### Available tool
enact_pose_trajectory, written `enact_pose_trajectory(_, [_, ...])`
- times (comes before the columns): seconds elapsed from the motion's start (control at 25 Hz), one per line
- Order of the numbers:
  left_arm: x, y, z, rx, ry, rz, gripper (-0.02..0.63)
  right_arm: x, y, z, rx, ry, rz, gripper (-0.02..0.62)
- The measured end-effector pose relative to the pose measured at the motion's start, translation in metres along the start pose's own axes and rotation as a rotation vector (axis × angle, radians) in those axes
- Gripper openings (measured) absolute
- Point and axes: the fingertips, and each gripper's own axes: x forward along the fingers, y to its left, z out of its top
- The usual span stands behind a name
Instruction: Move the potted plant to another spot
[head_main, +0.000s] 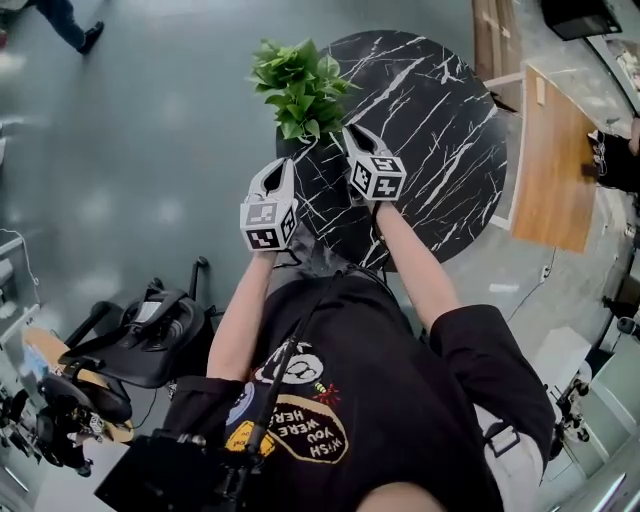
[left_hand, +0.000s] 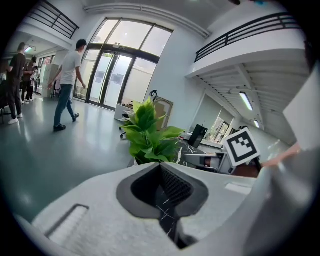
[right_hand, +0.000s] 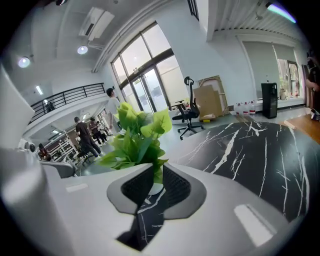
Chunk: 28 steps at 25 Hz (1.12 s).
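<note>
The potted plant (head_main: 300, 85) stands at the upper-left rim of the table (head_main: 440, 120). The right gripper (head_main: 355, 133) is narrowed onto its lower leaves, apparently for carrying. The left gripper (head_main: 279, 165) is held nearly closed on nothing, clear at 1 side.
</note>
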Motion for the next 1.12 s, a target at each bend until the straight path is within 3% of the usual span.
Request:
enact_pose_trajectory(0.16, [-0.025,-0.024,0.009,0.02,-0.061,0.044,0.005,-0.053,0.025,0.004,-0.028,-0.048,0.074,0.003])
enact_pose_trajectory(0.48, [-0.086,-0.084,0.004,-0.005,-0.152,0.15,0.005,-0.147,0.08,-0.009,-0.139,-0.05,0.212,0.003])
enact_pose_trajectory(0.64, [-0.102,-0.109,0.003,0.005,-0.154,0.131,0.005,-0.177,0.095,-0.011,-0.134,-0.056,0.214,0.002])
enact_pose_trajectory(0.84, [-0.116,-0.132,0.022,0.075,-0.175,0.085,0.005,-0.203,0.119,-0.002,-0.177,-0.084,0.245,0.002])
enact_pose_trajectory(1.12, [-0.126,-0.133,0.037,0.115,-0.224,0.06,0.005,-0.204,0.143,0.012,-0.226,-0.128,0.26,0.002])
